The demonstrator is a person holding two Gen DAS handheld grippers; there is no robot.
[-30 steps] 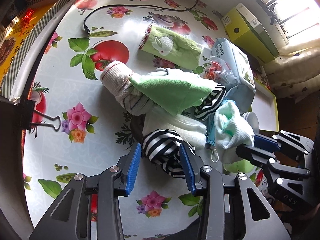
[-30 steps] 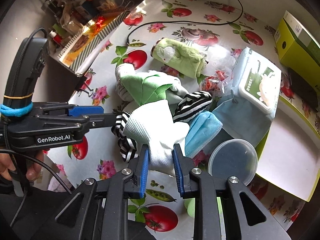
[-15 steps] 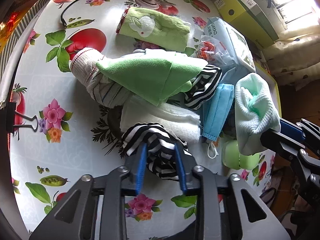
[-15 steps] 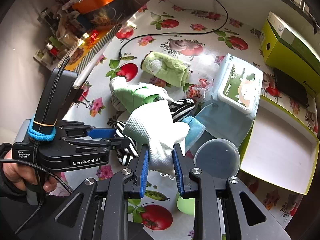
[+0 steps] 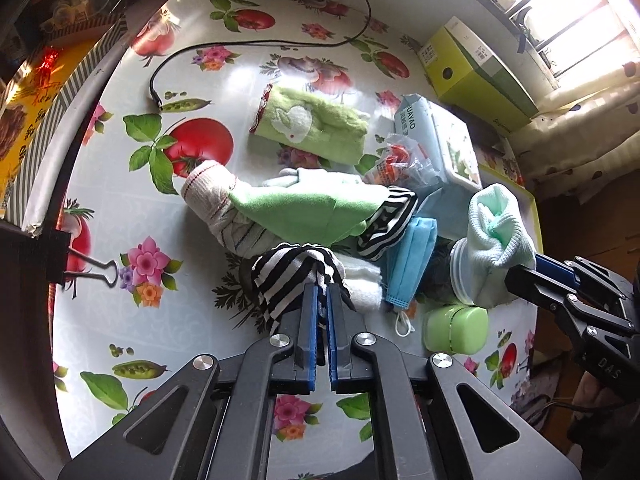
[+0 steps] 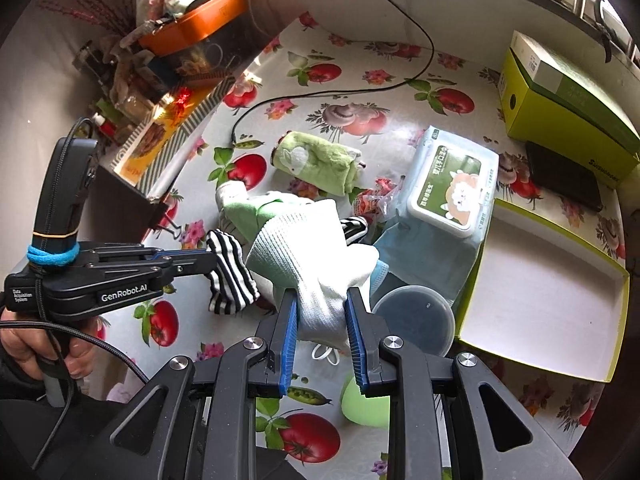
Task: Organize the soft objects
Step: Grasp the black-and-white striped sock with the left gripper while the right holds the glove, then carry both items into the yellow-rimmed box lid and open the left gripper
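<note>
Fabric fills both tools: at left centre of the right-wrist view the left gripper (image 6: pixel 210 261) is clamped on a striped sock (image 6: pixel 230 276), and at centre the right gripper (image 6: pixel 320 322) pinches a white knit glove (image 6: pixel 308 256). Lower right lies the open box tray (image 6: pixel 540 300), nearer the right gripper and beyond its tips. Only the left-wrist view shows the glove's mint lining.

A black-and-white striped knit sock (image 5: pixel 290 276), a white ribbed knit glove with mint-green lining (image 6: pixel 316 252), a sky-blue pleated face mask (image 5: pixel 412 264), and a green towel with a white rabbit (image 5: pixel 308 130) lie on a fruit-and-flower printed oilcloth (image 5: pixel 120 184).
</note>
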